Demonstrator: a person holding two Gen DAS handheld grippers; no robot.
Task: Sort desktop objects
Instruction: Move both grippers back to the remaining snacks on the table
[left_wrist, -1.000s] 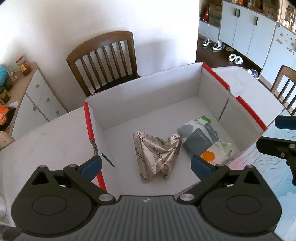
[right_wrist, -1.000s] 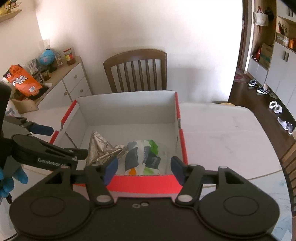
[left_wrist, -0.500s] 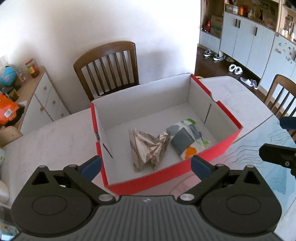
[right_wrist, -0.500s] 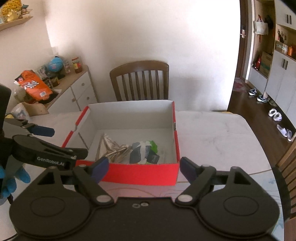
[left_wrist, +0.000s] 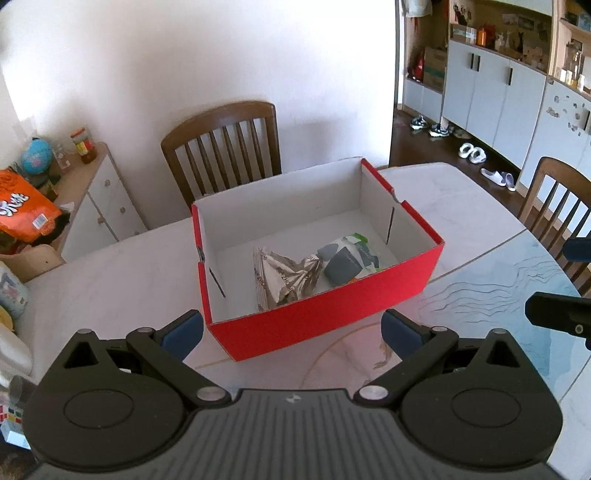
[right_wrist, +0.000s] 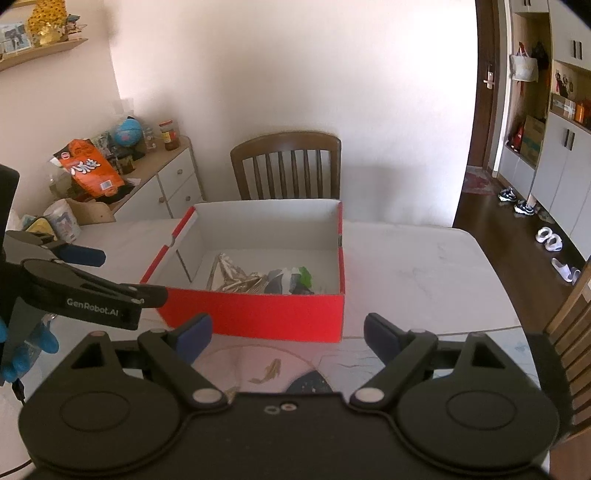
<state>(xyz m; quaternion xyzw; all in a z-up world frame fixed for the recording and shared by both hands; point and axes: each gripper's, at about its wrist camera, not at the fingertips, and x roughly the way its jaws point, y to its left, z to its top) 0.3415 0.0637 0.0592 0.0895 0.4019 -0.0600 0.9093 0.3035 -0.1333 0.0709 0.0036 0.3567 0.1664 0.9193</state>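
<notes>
A red cardboard box with a white inside stands on the marble table. In it lie a crumpled silver wrapper and a white, grey and green packet. My left gripper hangs open in front of the box's near wall, nothing between its pads. My right gripper is also before the box, on the right; its jaws are opening, with nothing between them.
A wooden chair stands behind the table and another chair at its right end. A white sideboard on the left carries an orange bag, a globe and jars. A blue-gloved hand holds the left gripper.
Both grippers have drawn back and up from over the box, which now lies wholly ahead of them. The right gripper's jaws have spread wider. The two packets stay in the box.
</notes>
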